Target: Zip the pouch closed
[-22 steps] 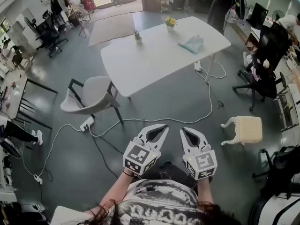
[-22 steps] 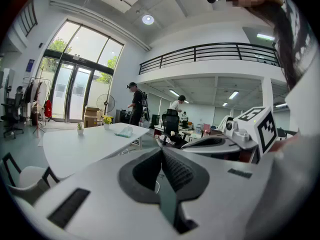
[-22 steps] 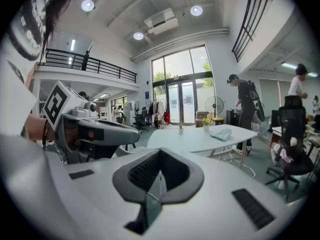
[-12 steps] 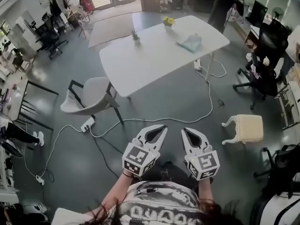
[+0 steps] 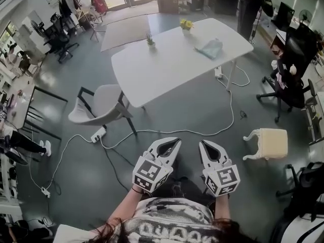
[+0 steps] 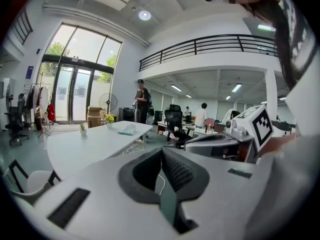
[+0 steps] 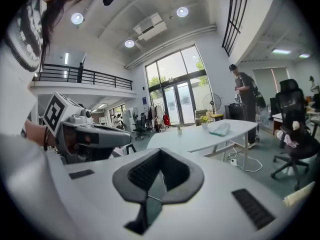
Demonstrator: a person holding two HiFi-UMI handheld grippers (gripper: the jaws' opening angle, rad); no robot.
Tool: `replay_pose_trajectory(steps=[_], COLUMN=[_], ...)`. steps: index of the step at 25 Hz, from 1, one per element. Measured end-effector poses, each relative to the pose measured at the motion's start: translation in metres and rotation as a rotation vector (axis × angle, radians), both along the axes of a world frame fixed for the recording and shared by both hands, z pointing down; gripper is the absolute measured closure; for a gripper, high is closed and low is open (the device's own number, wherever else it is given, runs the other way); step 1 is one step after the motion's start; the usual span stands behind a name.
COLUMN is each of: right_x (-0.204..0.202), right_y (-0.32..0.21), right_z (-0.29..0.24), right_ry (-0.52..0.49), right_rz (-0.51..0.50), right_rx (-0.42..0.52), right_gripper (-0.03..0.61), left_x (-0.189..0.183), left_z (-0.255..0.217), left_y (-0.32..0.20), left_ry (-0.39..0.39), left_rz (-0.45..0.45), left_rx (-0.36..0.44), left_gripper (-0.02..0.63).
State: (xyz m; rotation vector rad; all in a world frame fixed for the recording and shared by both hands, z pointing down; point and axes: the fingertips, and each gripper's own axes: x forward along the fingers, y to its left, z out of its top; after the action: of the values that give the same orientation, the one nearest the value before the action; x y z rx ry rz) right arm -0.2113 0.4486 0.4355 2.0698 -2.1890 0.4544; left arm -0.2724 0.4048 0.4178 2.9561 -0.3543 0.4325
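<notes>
Head view sets the white table (image 5: 167, 59) well ahead of the left tongs (image 5: 176, 142) and right tongs (image 5: 202, 143), with the pale pouch (image 5: 208, 48) lying untouched on it, ahead and rightward: zipping has not begun. Gripper views alone show both jaw pairs pressed together, empty; the stretch of floor (image 5: 177, 113) between shows only from above.

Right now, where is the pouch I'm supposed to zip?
In the head view, the pale blue-green pouch lies at the far right end of the white table, just right of the yellow flowers.
</notes>
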Motion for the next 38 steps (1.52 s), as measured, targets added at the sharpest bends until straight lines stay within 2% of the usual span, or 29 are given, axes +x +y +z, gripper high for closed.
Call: replay_pose_trajectory(steps=[5,9,17,23,31,38], right_x=[0.014,0.032,0.104,0.149,0.178,0.197], right_y=[-0.022,-0.050,-0.133,-0.204,-0.275,-0.293], right_z=[0.011,0.016,0.004,-0.007,-0.003,0.011], right_ry=[-0.013,-0.012,0.021,0.039,0.050,0.043], right_rz=[-0.014,-0.008,0.067,0.121,0.155,0.185], right_rx=[-0.008,-0.026,-0.052,-0.050,-0.067,-0.115], right_gripper=[0.588,0.588,0.588,0.588,0.588,0.588], left_x=[0.016,0.044,0.126,0.170,0.195,0.205], left_z=[0.011,0.016,0.001,-0.009,0.005,0.020], left_y=[-0.020,-0.053,-0.143,-0.213,-0.294,-0.314], left_ry=[-0.027,-0.028,0.009,0.027,0.010,-0.013], left_rz=[0.007,0.028,0.116,0.172,0.175,0.189], left_rx=[-0.007,-0.011,-0.021,-0.014,-0.024,-0.065], left_gripper=[0.600,0.600,0.600,0.600,0.600,0.600])
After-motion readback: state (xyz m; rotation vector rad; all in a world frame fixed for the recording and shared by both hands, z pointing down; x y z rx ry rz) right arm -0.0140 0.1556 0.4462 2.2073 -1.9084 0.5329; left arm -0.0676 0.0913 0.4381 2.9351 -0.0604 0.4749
